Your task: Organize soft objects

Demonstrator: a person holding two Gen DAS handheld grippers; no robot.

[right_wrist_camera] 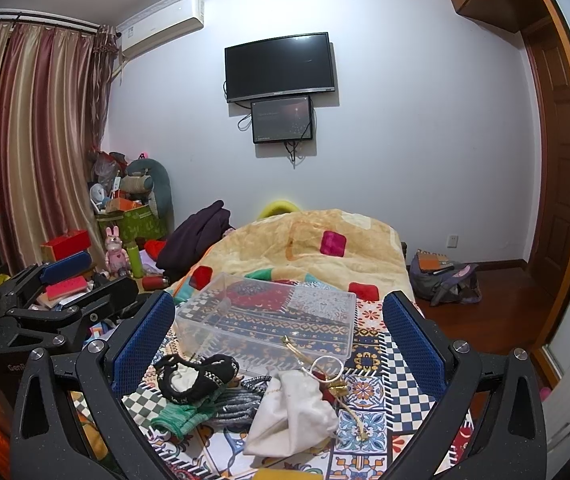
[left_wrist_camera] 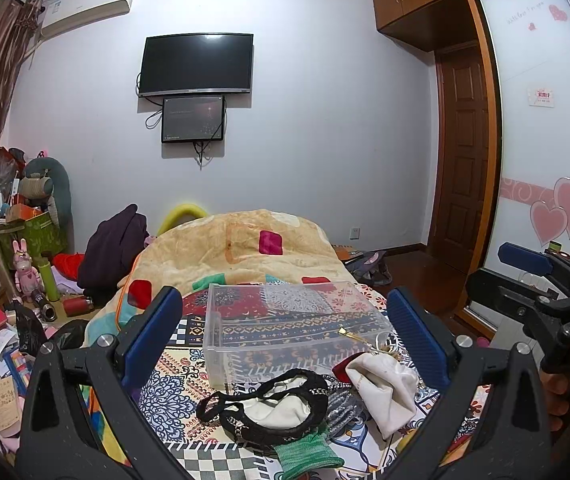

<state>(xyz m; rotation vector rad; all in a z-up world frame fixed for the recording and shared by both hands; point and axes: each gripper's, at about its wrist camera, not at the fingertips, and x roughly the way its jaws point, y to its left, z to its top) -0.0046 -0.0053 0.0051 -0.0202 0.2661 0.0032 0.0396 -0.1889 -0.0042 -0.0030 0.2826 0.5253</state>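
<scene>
A clear plastic box (left_wrist_camera: 285,328) (right_wrist_camera: 269,320) lies on the patterned bedspread. In front of it is a pile of soft things: a black crochet pouch with white lining (left_wrist_camera: 273,404) (right_wrist_camera: 197,374), a white drawstring bag (left_wrist_camera: 385,384) (right_wrist_camera: 293,412), a green knit piece (left_wrist_camera: 309,452) (right_wrist_camera: 183,416), grey knit fabric (right_wrist_camera: 241,400) and a small red pouch with gold cord (right_wrist_camera: 331,384). My left gripper (left_wrist_camera: 285,344) is open above the pile. My right gripper (right_wrist_camera: 279,344) is open above it too. Both hold nothing.
A yellow patchwork blanket (left_wrist_camera: 241,248) (right_wrist_camera: 305,240) is heaped behind the box. A dark garment (left_wrist_camera: 113,248) lies left of it. Boxes, toys and papers (left_wrist_camera: 9,300) clutter the left floor. A backpack (right_wrist_camera: 445,280) sits on the right floor by the door.
</scene>
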